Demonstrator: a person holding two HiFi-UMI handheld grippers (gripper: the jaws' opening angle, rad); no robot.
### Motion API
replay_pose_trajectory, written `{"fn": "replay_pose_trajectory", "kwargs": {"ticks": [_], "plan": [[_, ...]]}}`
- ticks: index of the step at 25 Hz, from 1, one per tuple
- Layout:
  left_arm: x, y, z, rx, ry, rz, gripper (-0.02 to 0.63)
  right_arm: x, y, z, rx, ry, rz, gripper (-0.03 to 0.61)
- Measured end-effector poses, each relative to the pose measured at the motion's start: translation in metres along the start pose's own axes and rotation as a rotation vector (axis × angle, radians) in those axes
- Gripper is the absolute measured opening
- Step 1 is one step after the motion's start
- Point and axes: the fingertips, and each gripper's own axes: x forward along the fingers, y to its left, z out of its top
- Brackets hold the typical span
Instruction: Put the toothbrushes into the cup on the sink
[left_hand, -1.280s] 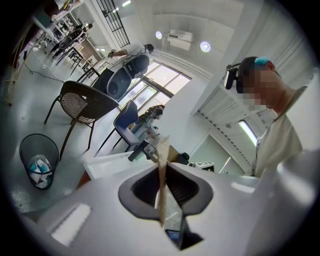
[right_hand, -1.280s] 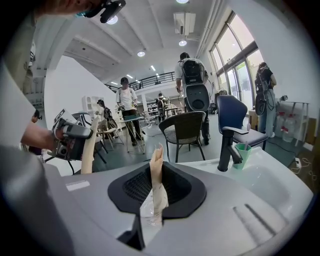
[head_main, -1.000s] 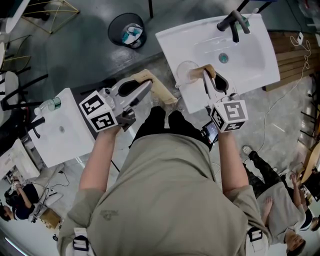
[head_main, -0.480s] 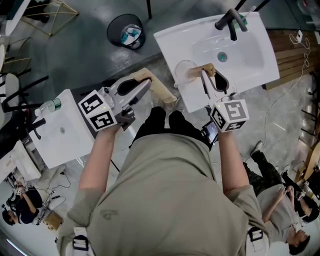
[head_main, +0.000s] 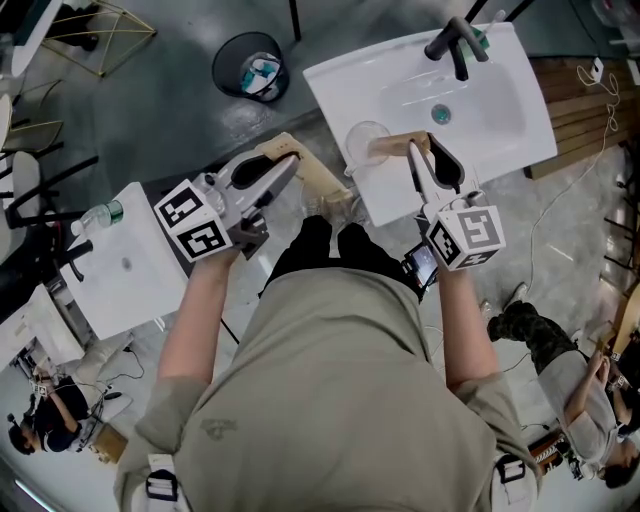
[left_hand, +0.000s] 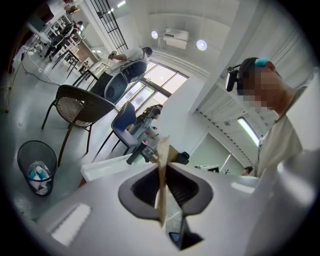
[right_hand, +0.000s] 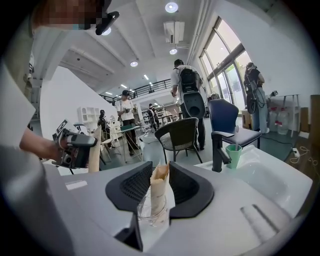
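Observation:
A clear cup (head_main: 362, 140) stands on the near left corner of the white sink (head_main: 500, 110). My right gripper (head_main: 412, 152) is shut on a toothbrush in a tan paper pack (head_main: 396, 145), which reaches over the cup's rim. In the right gripper view the pack (right_hand: 159, 186) sits between the jaws of the right gripper (right_hand: 160, 180), its lower end inside the cup (right_hand: 150, 214). My left gripper (head_main: 288, 170) hovers left of the sink, shut on a second tan pack (head_main: 320, 180). That pack shows edge-on (left_hand: 162, 172) between the left gripper (left_hand: 163, 170) jaws.
A black faucet (head_main: 452, 45) and a small green cup (right_hand: 233, 154) stand at the sink's far side. A second white sink (head_main: 120, 270) with a bottle (head_main: 100, 212) lies at the left. A black bin (head_main: 250, 65) is on the floor. People sit nearby.
My right gripper has rolled a little, its marker cube shifting slightly to the right, with the pack still over the cup. The left gripper has not moved.

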Motion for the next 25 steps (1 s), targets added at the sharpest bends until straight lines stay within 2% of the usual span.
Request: {"fn": "replay_pose_trajectory", "kwargs": {"ticks": [13, 25], "plan": [[0.003, -0.006, 0.009, 0.023, -0.007, 0.002, 0.034, -0.026, -0.013, 0.020, 0.069, -0.077, -0.023, 0.091], [0.031, 0.000, 0.023, 0.052, -0.004, -0.010, 0.034, -0.047, -0.054, 0.007, 0.192, -0.081, -0.083, 0.091]]}}
